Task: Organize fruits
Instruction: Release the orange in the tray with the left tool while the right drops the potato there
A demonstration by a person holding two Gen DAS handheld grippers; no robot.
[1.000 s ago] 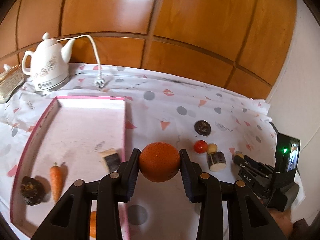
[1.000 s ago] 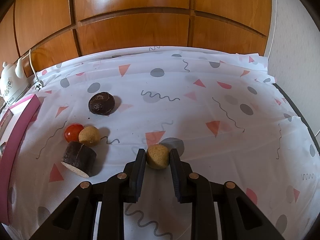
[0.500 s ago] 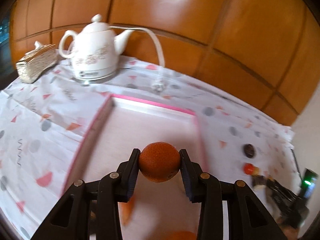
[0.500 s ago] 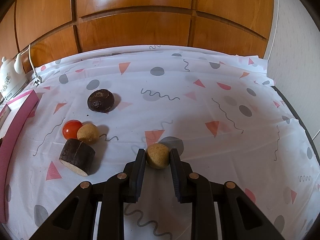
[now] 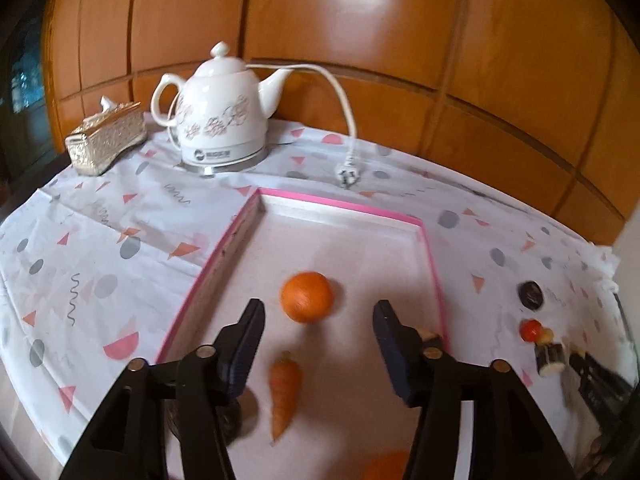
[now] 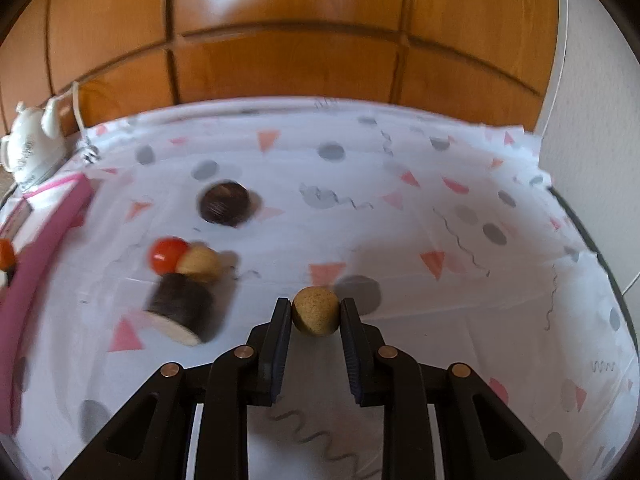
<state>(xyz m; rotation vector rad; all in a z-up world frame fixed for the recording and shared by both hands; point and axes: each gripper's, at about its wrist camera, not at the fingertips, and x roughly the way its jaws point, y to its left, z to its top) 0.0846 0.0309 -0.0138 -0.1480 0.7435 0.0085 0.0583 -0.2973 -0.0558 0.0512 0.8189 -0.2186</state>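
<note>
Orange (image 5: 306, 297) free in pink-rimmed tray (image 5: 340, 205), at 12 o'clock of carrot (image 5: 284, 388), sorted there. Left gripper (image 5: 319, 322) spread wide, empty. Right gripper (image 6: 315, 317) clamped on tan ball fruit (image 6: 315, 311), likely tray-bound.

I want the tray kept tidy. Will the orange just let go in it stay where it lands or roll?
The orange is round, so it will probably roll on the flat tray floor. It looks blurred, perhaps already moving, now that the left gripper is open. The raised pink rim should likely stop it; it might nudge the carrot.
</note>
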